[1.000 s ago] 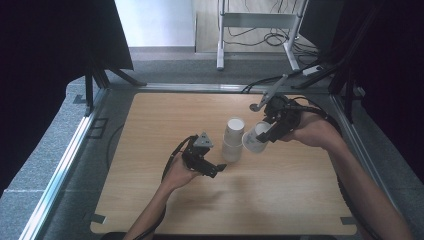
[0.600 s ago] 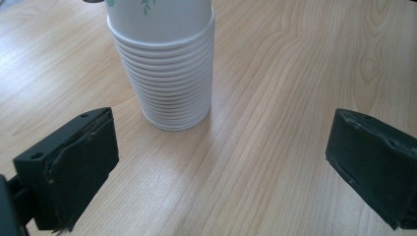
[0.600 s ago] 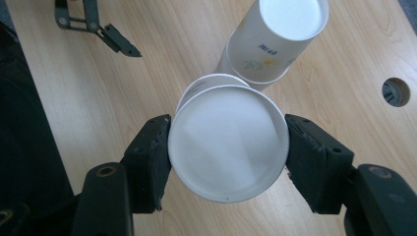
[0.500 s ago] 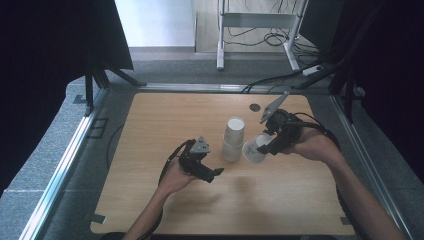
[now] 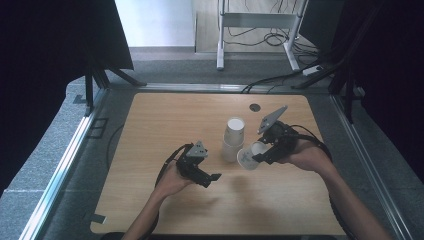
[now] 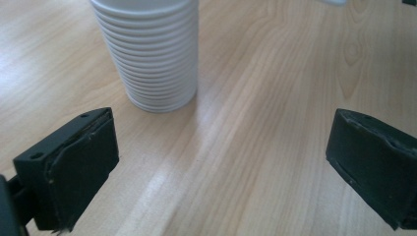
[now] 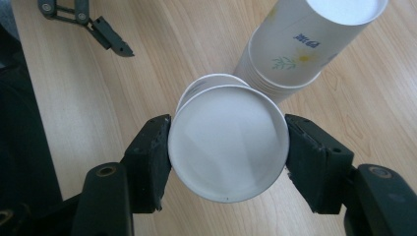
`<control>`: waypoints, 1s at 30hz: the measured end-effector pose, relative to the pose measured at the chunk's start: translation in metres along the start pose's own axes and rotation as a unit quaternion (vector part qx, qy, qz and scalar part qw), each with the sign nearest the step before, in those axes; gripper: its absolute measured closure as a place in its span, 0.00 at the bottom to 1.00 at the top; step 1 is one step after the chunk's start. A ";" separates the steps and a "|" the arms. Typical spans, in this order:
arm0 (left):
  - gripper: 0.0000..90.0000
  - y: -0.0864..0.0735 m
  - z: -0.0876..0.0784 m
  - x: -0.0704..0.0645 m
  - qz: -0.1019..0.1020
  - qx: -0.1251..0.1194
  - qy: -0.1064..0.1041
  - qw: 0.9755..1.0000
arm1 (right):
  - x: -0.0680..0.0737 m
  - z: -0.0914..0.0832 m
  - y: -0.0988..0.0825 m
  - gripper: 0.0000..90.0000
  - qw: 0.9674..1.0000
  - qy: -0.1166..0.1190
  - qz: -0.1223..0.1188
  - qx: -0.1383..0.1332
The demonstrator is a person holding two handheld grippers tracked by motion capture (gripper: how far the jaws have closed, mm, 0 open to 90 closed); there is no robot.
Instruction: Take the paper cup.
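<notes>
Right tool pinching a single white paper cup beside the stack of cups.

The paper cup (image 7: 228,142) is plain white, lying tilted on its side in the grip, its round rim turned toward the near-left of the tabletop (image 5: 165,115); the right tool (image 5: 261,151) is clamping it from both sides. Since the earlier frame, the right tool has been coming down and toward the near edge, carrying the cup off the stack and lower toward the wood. The cup is now sitting just right of the stack of cups (image 5: 233,139), which is standing mouth-down near the tabletop's middle, a flower print on its side. The left tool (image 5: 206,176) is resting left of the stack with its jaws spread wide, holding nothing, the stack's ribbed rims showing just ahead of it.
</notes>
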State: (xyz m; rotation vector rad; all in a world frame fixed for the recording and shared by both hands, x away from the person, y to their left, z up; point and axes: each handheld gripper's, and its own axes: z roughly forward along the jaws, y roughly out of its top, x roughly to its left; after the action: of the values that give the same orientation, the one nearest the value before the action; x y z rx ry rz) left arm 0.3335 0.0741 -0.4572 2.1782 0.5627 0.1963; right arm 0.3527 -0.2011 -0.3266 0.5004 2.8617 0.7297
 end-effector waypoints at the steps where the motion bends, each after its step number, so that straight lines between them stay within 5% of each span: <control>1: 0.00 -0.001 0.000 -0.001 0.005 0.002 -0.002 1.000 | 0.002 0.003 -0.003 0.41 1.000 0.005 0.001 -0.007; 12: 0.00 -0.005 -0.002 -0.002 0.022 0.025 0.005 0.999 | 0.010 0.017 -0.019 0.41 0.998 0.011 -0.003 -0.058; 18: 0.00 -0.008 -0.005 -0.001 0.017 0.032 -0.010 0.999 | 0.014 0.027 -0.033 0.41 0.997 0.003 0.003 -0.077; 24: 0.01 -0.009 -0.004 -0.003 0.033 0.047 -0.025 0.998 | 0.018 0.037 -0.044 0.41 0.994 0.009 0.008 -0.105; 30: 0.01 -0.010 -0.007 -0.003 0.029 0.029 -0.055 0.998 | 0.020 0.046 -0.052 0.41 0.992 0.011 0.009 -0.122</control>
State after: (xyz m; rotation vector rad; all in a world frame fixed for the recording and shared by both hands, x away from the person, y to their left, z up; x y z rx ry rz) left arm 0.3251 0.0830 -0.4608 2.2472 0.4479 0.0908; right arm 0.3299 -0.2171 -0.3935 0.4861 2.7377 1.0779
